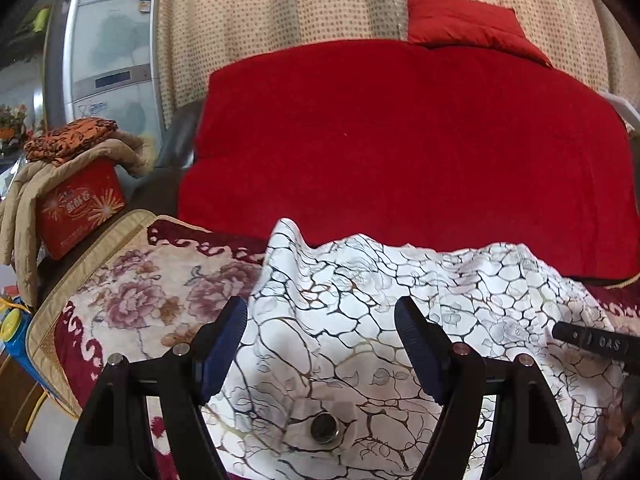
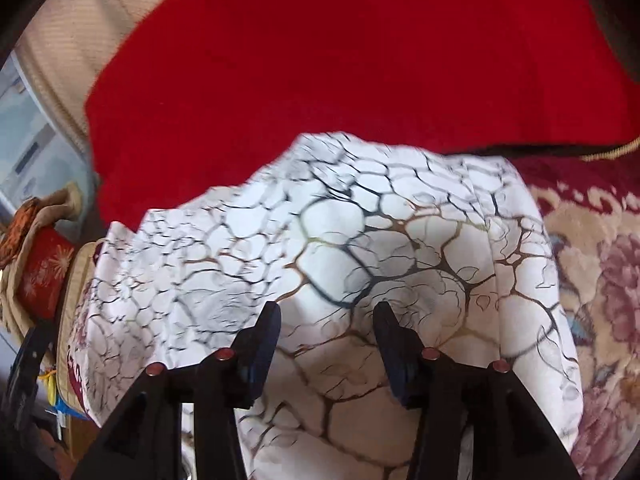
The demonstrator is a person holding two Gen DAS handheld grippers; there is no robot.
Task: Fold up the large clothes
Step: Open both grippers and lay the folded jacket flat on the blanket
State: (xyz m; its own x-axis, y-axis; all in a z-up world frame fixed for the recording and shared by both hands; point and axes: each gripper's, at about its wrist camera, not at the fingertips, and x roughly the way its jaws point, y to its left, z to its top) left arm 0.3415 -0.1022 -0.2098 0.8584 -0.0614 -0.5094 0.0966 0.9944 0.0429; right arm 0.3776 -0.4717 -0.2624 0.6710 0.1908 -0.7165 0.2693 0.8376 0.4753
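A white garment (image 1: pixel 360 320) with a black and gold crackle print lies bunched on a floral cover; it also fills the right wrist view (image 2: pixel 360 248). A round metal button (image 1: pixel 325 427) shows on it near the left gripper. My left gripper (image 1: pixel 320 316) is open and empty just above the garment. My right gripper (image 2: pixel 327 316) is open with its jaws wide over the cloth, gripping nothing. A black part of the right gripper (image 1: pixel 592 342) shows at the right edge of the left wrist view.
A red blanket (image 1: pixel 400 140) covers the surface behind the garment, with a red pillow (image 1: pixel 464 20) at the back. The floral cover (image 1: pixel 140 292) extends left. A red box (image 1: pixel 80 208) under folded clothes (image 1: pixel 72 140) stands at left. A dotted curtain (image 1: pixel 280 8) hangs behind.
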